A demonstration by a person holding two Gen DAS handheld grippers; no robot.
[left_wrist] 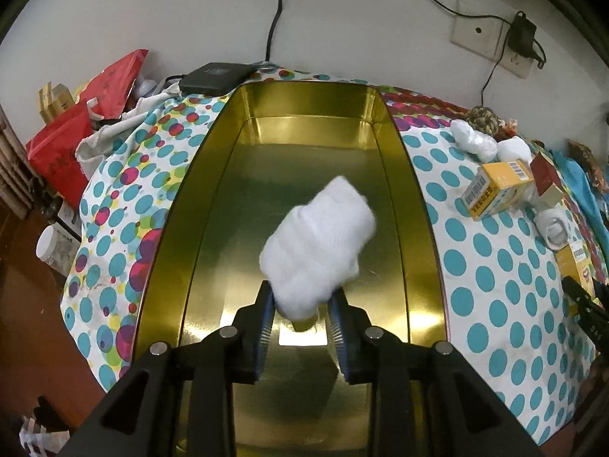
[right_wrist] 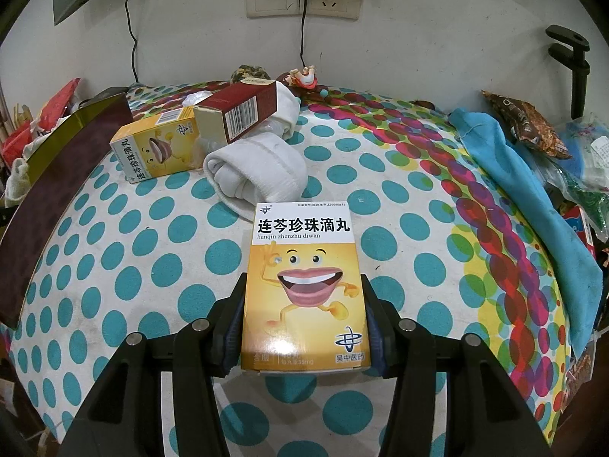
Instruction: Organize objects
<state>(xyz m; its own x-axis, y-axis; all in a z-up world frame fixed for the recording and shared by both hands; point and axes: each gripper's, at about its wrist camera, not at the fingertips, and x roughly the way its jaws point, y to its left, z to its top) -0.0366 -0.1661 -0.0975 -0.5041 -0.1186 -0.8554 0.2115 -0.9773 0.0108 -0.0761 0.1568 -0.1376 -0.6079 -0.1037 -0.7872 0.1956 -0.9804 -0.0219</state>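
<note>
While the left gripper [left_wrist: 300, 318] hangs over the big gold tin [left_wrist: 213, 175], everything else here is waiting its turn. The tin is the largest thing on the dotted tablecloth [left_wrist: 495, 297], open-topped and bare inside, running from near to far through the middle of the left wrist view. To its right, farther off, sits the pile still to sort: a yellow box [left_wrist: 495, 190], a dark red box [left_wrist: 546, 177], and a few white sock rolls [left_wrist: 474, 141].

The left tongs have a rolled white sock [left_wrist: 318, 243] between them. One end of the roll sits between the blue pads and the rest sticks out over the tin floor. The pads look to be barely pinching it, so I'd call it grasped, but loosely. The right gripper [right_wrist: 302, 318] is clenched on a yellow medicine box [right_wrist: 300, 289], held upright above the cloth, with another sock roll [right_wrist: 259, 171] lying just beyond it.

My advice for the drop: get the sock low and push it toward the far end of the tin before letting go, so there's room for the boxes after. It's soft, so it won't bounce, but it could unroll if dropped from high up. Keep the right hand parked clear of the rim until the left is out.
</note>
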